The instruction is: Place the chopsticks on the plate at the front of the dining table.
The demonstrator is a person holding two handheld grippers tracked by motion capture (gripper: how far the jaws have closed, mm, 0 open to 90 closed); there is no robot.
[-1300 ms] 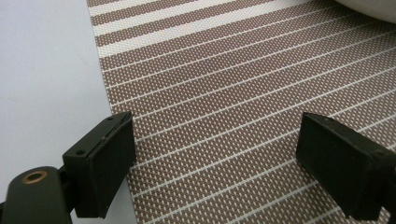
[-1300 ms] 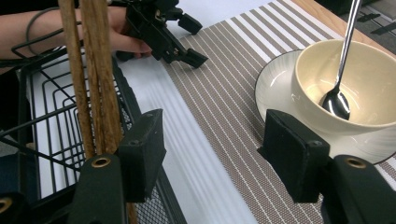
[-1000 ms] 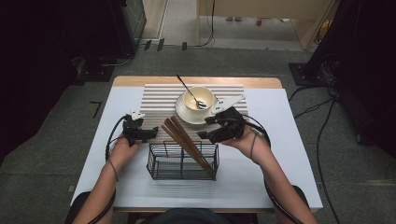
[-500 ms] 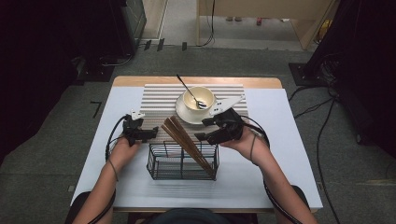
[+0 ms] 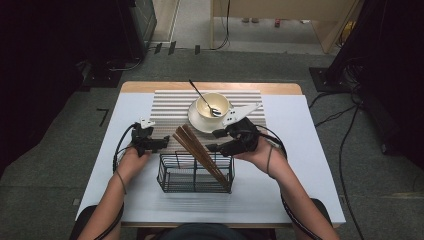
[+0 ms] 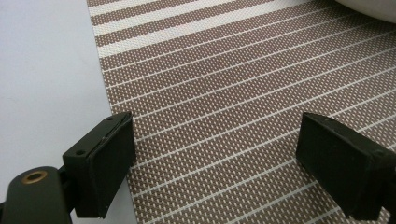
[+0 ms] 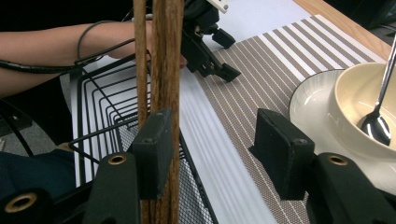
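Several brown wooden chopsticks [image 5: 196, 149] lean out of a black wire basket [image 5: 167, 175] toward the far left. My right gripper [image 5: 214, 141] is at their right side, with jaws that have just been closing. In the right gripper view the chopsticks [image 7: 166, 56] rise along the inner face of the left jaw, while the other pad stays well apart from them, so the right gripper [image 7: 215, 149] is open. My left gripper [image 5: 161, 144] rests left of the basket; its left gripper view shows it [image 6: 215, 163] wide open over the striped placemat [image 6: 233, 93], holding nothing.
A cream bowl [image 5: 202, 102] with a metal spoon [image 5: 200, 94] sits on a saucer [image 5: 195, 120] on the placemat [image 5: 170, 105], just beyond the right gripper. In the right gripper view the bowl [image 7: 348, 93] is at the right and the left gripper [image 7: 212, 56] is ahead.
The right gripper's jaws stand a little closer together beside the chopsticks. Both hands have stayed almost where they were.
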